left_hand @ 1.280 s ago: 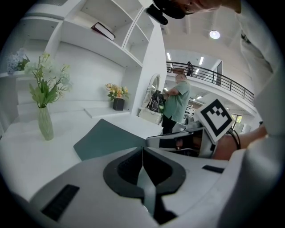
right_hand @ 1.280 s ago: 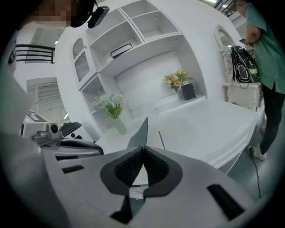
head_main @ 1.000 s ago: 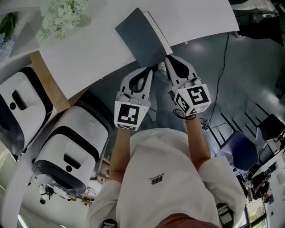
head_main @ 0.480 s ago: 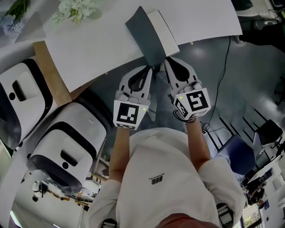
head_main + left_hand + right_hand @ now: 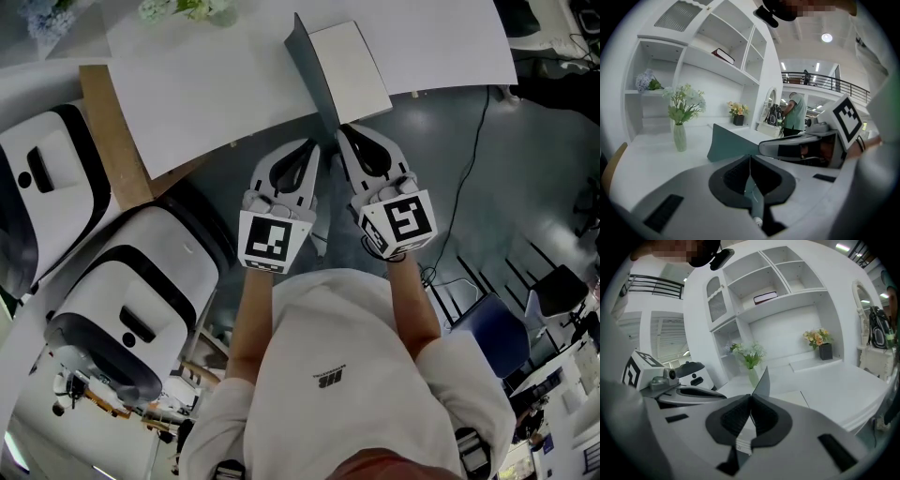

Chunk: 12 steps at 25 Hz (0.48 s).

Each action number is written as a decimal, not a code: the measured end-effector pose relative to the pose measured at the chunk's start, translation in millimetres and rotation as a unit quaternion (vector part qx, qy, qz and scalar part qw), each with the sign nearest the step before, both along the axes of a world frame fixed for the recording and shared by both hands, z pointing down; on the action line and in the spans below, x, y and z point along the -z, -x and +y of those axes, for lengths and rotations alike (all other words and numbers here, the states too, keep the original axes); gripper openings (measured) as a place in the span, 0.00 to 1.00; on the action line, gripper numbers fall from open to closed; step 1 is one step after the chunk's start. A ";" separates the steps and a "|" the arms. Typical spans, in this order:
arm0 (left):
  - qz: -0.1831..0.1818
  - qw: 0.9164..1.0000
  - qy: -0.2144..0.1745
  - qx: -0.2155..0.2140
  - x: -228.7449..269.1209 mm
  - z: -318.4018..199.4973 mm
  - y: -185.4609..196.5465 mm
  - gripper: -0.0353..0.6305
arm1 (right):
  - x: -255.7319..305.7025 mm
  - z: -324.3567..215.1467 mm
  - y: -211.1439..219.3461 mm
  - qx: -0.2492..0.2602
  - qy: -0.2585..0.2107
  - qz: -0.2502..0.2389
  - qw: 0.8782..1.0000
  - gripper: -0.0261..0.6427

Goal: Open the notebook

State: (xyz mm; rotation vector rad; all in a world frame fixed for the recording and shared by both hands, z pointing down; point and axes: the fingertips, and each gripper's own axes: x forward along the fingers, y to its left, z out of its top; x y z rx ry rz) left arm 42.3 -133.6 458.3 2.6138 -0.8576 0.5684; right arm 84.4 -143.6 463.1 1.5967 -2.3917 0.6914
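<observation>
The notebook lies on the white table (image 5: 206, 84) at the top of the head view. Its dark teal cover (image 5: 311, 70) stands nearly upright, baring a white page (image 5: 349, 64). My left gripper (image 5: 317, 148) sits at the cover's near corner; in the left gripper view the jaws (image 5: 750, 157) are shut with a teal strip of the cover (image 5: 731, 143) between them. My right gripper (image 5: 339, 131) is beside it, shut on the notebook's near corner (image 5: 751, 397). The cover (image 5: 762, 380) rises from its tips and white page edges show under the jaws.
A vase of pale flowers (image 5: 680, 136) stands on the table to the left of the notebook. White and black machines (image 5: 141, 300) sit on the floor at the left. Wall shelves hold a book (image 5: 765, 297) and a small flower pot (image 5: 824, 350). A person (image 5: 794, 112) stands far off.
The cover has swung up from lying flat to nearly upright, exposing the white page. Both grippers have stayed at the notebook's near corner and shifted slightly toward the table.
</observation>
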 end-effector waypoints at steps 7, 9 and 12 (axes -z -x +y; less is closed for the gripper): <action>-0.002 1.000 0.000 0.021 -1.1 -0.4 20.1 0.05 | 1.6 -0.5 24.1 0.026 -0.001 0.001 1.000 0.04; -0.002 1.000 0.000 0.028 -1.6 -0.3 25.6 0.05 | 0.8 0.1 31.2 0.035 0.000 0.001 0.999 0.04; -0.003 0.999 0.001 0.037 -3.9 0.1 33.6 0.05 | -1.2 0.8 41.7 0.048 0.001 0.002 0.999 0.04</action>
